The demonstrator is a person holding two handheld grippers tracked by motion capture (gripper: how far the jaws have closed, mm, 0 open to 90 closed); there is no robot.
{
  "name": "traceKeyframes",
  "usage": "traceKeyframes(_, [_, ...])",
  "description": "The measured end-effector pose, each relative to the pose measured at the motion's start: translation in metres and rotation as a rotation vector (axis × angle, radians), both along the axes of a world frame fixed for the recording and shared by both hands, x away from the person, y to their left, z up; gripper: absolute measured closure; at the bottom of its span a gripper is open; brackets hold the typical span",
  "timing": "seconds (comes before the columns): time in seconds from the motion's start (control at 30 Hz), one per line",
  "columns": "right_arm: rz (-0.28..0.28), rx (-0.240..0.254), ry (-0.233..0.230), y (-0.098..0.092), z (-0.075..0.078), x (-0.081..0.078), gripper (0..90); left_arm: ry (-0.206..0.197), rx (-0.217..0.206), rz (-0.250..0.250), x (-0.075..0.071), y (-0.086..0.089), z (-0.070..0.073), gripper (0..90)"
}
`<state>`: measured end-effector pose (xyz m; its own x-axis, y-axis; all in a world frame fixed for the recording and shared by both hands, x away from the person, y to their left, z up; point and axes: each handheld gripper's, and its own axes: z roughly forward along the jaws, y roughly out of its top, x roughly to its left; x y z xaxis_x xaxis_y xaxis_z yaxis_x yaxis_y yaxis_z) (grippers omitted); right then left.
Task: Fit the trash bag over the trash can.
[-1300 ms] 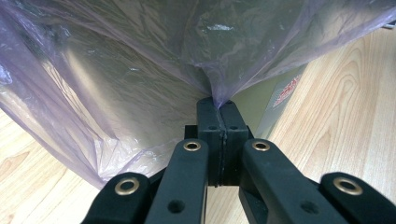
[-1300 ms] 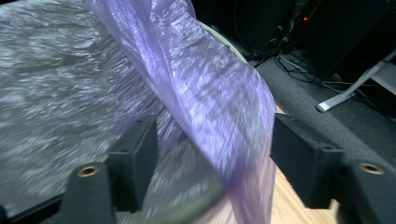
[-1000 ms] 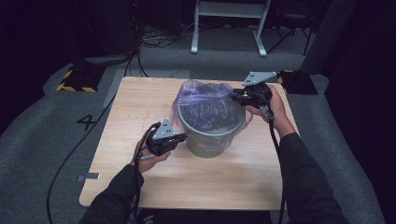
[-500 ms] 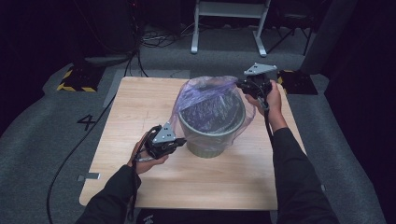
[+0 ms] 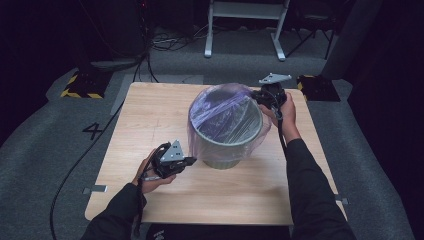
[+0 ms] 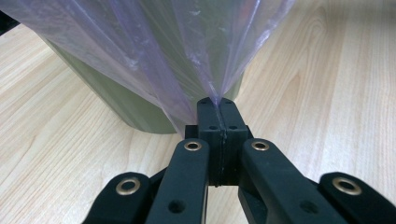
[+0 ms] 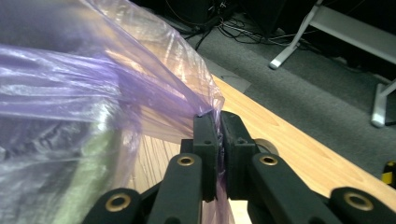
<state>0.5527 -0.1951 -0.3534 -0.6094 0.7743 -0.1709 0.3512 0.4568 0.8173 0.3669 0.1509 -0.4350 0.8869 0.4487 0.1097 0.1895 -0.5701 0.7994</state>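
A grey-green bin stands mid-table, lined with a thin purple bag whose mouth is stretched over the rim. My left gripper lies low at the bin's near-left side, shut on a pulled-down fold of the bag; the pinch at the gripper is plain, with the bin's wall just behind. At the far-right rim my right gripper holds the bag's edge. Its jaws have just been closing and now press on the film at the gripper.
The bin stands on a wooden table. Grey carpet surrounds it, with a painted 4, a yellow-and-black striped block at the left and a cable. A white metal frame stands behind, a dark box at the right.
The bag, bunched over the bin's top a second ago, is now spread open across the rim. My right gripper has shifted a little with the bag's edge. The left gripper has stayed put.
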Motion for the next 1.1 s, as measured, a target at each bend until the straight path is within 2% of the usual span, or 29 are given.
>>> traceKeyframes(0.1, [0.003,0.009,0.006,-0.003,-0.003,-0.001,85.2,-0.026,-0.013,0.022,-0.005,0.005,0.002,89.2])
traceKeyframes(0.13, [0.003,0.008,0.007,-0.003,-0.004,-0.002,85.4,-0.023,-0.03,0.036,-0.005,0.007,0.003,78.0])
traceKeyframes(0.2, [0.003,0.01,0.003,-0.005,-0.004,-0.003,85.9,-0.02,-0.037,0.066,-0.006,0.011,0.006,61.9])
traceKeyframes(0.23, [0.002,0.02,0.0,-0.006,-0.004,-0.004,86.0,-0.019,-0.036,0.079,-0.006,0.012,0.007,48.2])
traceKeyframes(0.3, [0.005,0.022,-0.005,-0.007,-0.003,-0.005,86.4,-0.018,-0.053,0.089,-0.009,0.016,0.012,38.6])
traceKeyframes(0.33, [0.005,0.025,-0.008,-0.007,-0.003,-0.006,86.5,-0.022,-0.071,0.103,-0.01,0.019,0.015,28.8])
traceKeyframes(0.4, [0.009,0.032,-0.013,-0.008,-0.001,-0.007,86.6,-0.037,-0.111,0.132,-0.013,0.025,0.022,23.7])
traceKeyframes(0.47, [0.009,0.035,-0.017,-0.009,0.0,-0.008,86.7,-0.051,-0.157,0.139,-0.014,0.031,0.029,18.1])
traceKeyframes(0.5, [0.01,0.036,-0.017,-0.01,0.001,-0.009,86.8,-0.054,-0.188,0.145,-0.014,0.036,0.035,16.9])
traceKeyframes(0.67, [0.015,0.047,-0.018,-0.012,0.003,-0.011,86.5,-0.072,-0.269,0.17,-0.002,0.043,0.058,16.2])
traceKeyframes(0.77, [0.017,0.046,-0.02,-0.012,0.004,-0.011,86.5,-0.09,-0.322,0.204,0.016,0.044,0.075,16.4])
traceKeyframes(0.83, [0.02,0.051,-0.022,-0.013,0.005,-0.012,86.5,-0.073,-0.363,0.218,0.03,0.044,0.083,17.7])
traceKeyframes(0.87, [0.021,0.049,-0.024,-0.012,0.006,-0.011,86.5,-0.066,-0.37,0.217,0.035,0.044,0.085,17.9])
traceKeyframes(0.93, [0.022,0.046,-0.025,-0.012,0.006,-0.011,86.3,-0.069,-0.359,0.222,0.049,0.038,0.089,18.5])
traceKeyframes(1.03, [0.025,0.045,-0.032,-0.011,0.007,-0.012,86.3,-0.093,-0.282,0.22,0.061,0.025,0.092,18.4])
traceKeyframes(1.1, [0.027,0.039,-0.035,-0.011,0.008,-0.013,86.3,-0.09,-0.259,0.203,0.066,0.019,0.092,21.4])
